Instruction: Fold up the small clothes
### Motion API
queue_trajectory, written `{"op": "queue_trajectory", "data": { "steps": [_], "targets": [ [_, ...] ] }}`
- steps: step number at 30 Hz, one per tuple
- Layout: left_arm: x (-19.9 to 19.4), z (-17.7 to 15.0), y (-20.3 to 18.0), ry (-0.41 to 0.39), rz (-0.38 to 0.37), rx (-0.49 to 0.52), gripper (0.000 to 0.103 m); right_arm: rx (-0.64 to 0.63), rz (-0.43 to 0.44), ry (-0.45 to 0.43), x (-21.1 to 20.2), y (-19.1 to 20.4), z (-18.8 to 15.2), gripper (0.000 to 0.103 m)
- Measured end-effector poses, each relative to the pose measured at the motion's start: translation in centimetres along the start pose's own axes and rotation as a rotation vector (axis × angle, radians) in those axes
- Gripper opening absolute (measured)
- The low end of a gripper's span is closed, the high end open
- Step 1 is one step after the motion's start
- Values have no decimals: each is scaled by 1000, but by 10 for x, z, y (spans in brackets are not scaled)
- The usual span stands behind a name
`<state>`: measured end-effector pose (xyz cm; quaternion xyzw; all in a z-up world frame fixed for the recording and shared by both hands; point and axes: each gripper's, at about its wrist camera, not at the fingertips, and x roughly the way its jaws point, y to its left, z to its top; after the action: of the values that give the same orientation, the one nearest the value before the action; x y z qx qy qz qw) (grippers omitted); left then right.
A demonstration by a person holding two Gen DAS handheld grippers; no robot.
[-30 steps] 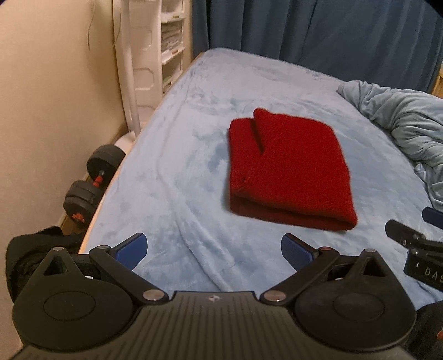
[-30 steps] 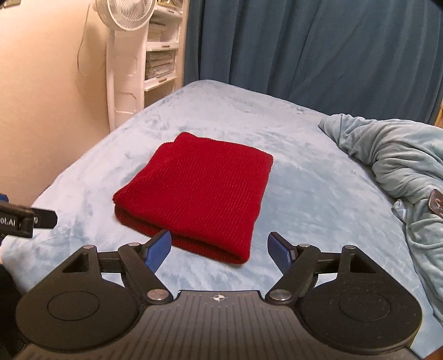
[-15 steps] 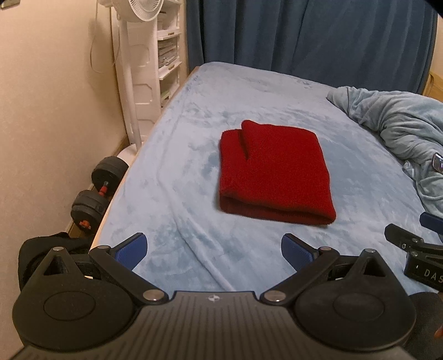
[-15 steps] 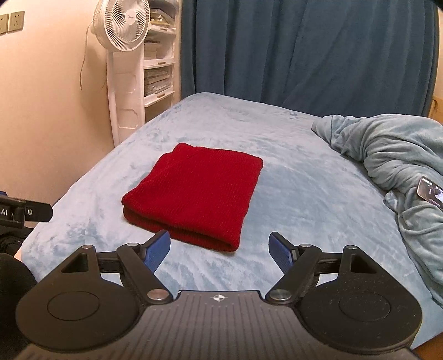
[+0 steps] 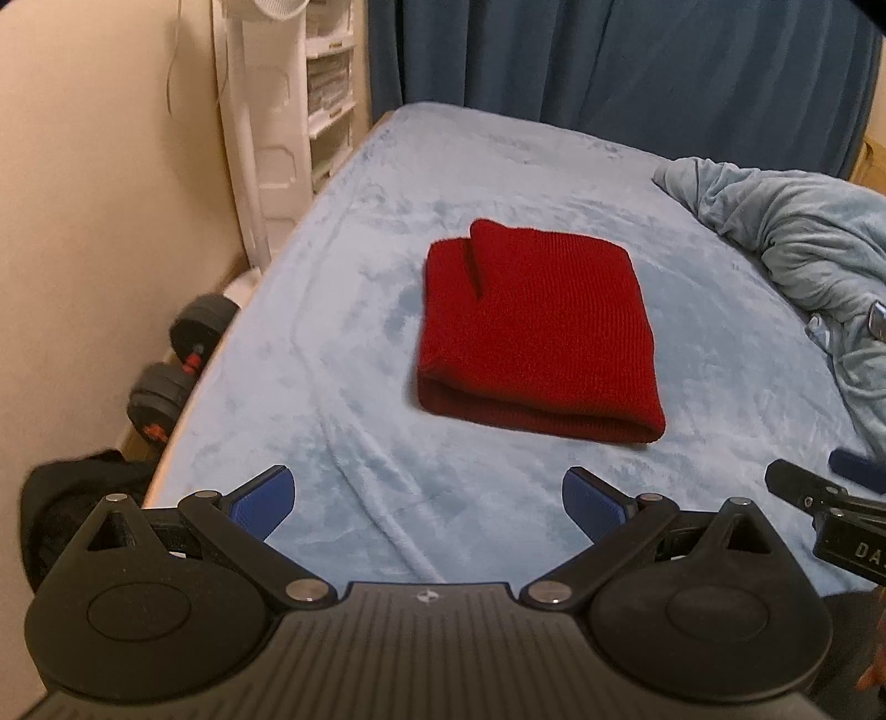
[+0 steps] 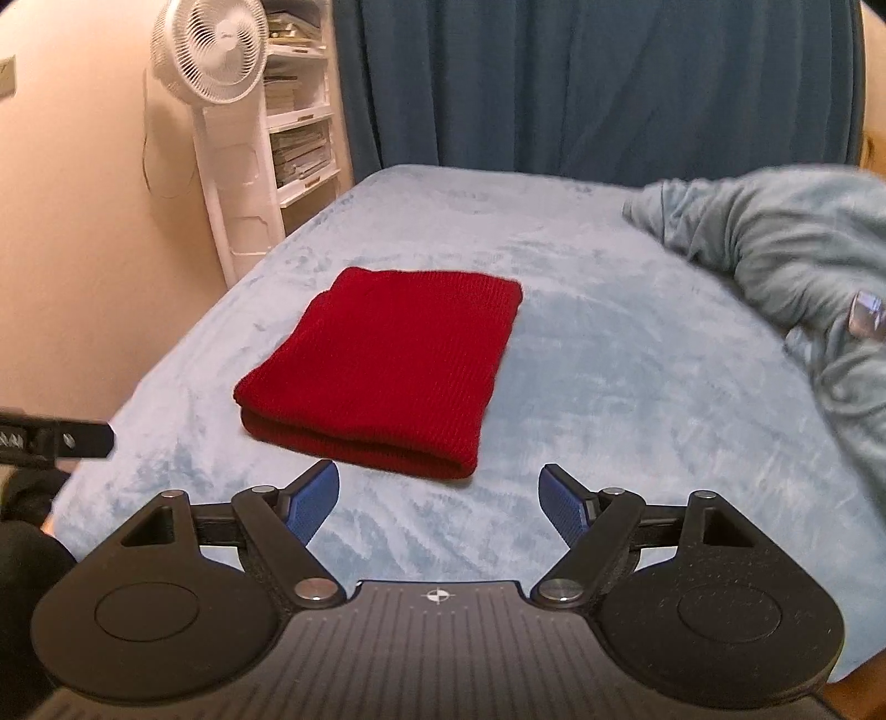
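Observation:
A red knit garment [image 5: 534, 327] lies folded into a flat rectangle on the light blue bed cover [image 5: 354, 343]; it also shows in the right wrist view [image 6: 387, 365]. My left gripper [image 5: 429, 507] is open and empty, held back above the near part of the bed, short of the garment. My right gripper [image 6: 440, 507] is open and empty, just short of the garment's near folded edge. The right gripper's tip shows at the right edge of the left wrist view [image 5: 819, 493].
A crumpled light blue blanket [image 6: 803, 249] lies at the right with a phone [image 6: 866, 321] on it. A white fan [image 6: 210, 50] and shelves [image 6: 302, 138] stand at the left by the wall. Dumbbells [image 5: 177, 365] lie on the floor. A dark curtain [image 6: 581, 83] hangs behind.
Both grippers have pulled back and risen away from the folded garment, which now looks farther off. Both stay open and the garment has not moved.

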<state>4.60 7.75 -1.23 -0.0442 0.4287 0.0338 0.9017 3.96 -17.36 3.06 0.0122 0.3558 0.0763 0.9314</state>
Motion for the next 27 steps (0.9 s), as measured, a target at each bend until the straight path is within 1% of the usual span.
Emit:
{"op": "queue_trajectory", "data": {
  "steps": [4,6,8,9,11,12,14,16,18,20,22,25,27],
  "targets": [
    [25,1,-6,-5,-26,-42,103,167,90,55,20,-30,7,86],
    [43,3,-11,19,-41,-66,103,260,120,87,35,-49,13,86],
    [62,8,-12,44,-73,-116,103,331,132,111,53,-68,23,86],
    [73,11,-11,49,-107,-161,103,356,134,118,62,-77,30,86],
    [96,18,-4,58,-189,-282,103,388,140,127,86,-94,49,87],
    [109,22,-1,63,-207,-340,103,397,145,128,100,-102,60,87],
    [133,32,1,92,-189,-395,103,405,142,125,130,-114,85,87],
    [157,41,2,115,-161,-429,103,406,124,90,164,-125,113,87],
    [176,45,7,128,-145,-481,103,407,117,88,207,-134,142,87],
    [192,46,15,136,-146,-543,103,423,122,132,254,-142,167,87],
    [205,46,23,150,-140,-599,103,442,123,167,297,-145,184,87],
    [225,48,32,179,-109,-626,103,417,91,198,357,-141,203,87],
    [239,48,37,214,-87,-641,103,383,69,252,396,-136,209,87]
  ]
}}
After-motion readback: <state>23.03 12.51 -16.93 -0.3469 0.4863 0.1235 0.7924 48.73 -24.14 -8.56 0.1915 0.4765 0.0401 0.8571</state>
